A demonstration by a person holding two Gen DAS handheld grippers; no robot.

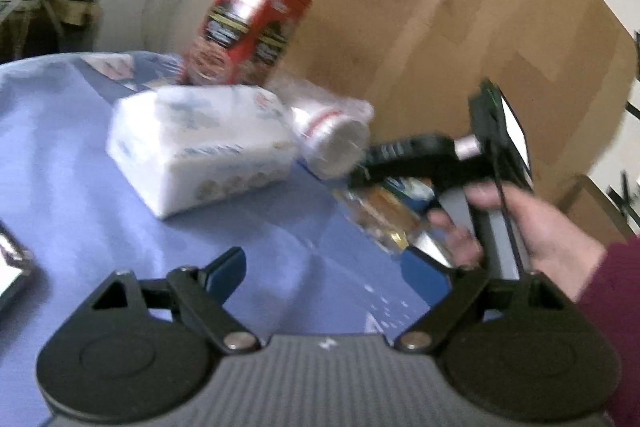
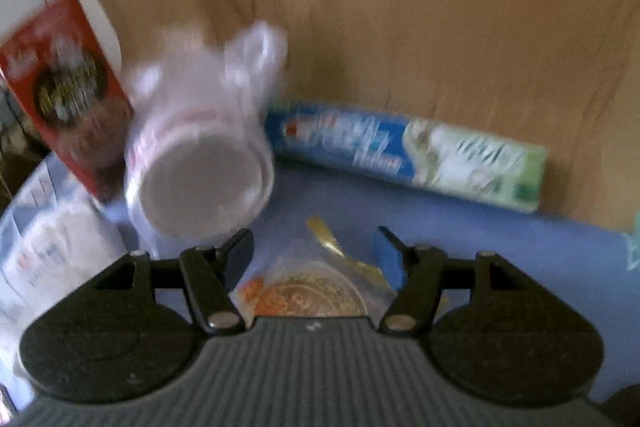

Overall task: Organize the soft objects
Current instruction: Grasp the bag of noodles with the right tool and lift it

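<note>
The right gripper (image 2: pixel 314 255), jaws parted and widening with nothing between the pads, is hanging directly over the clear snack bag (image 2: pixel 308 297) lying on the desk (image 2: pixel 500 247) nearer than the cup stack (image 2: pixel 200 179), while the left gripper (image 1: pixel 332 267), jaws open and empty, is sitting farther off.

tablecloth (image 1: pixel 100 195): matt blue cloth | cups (image 2: pixel 200 167): glossy clear plastic wrap | wall (image 2: pixel 440 27): smooth wood | box (image 1: pixel 248 27): red cardboard
</note>
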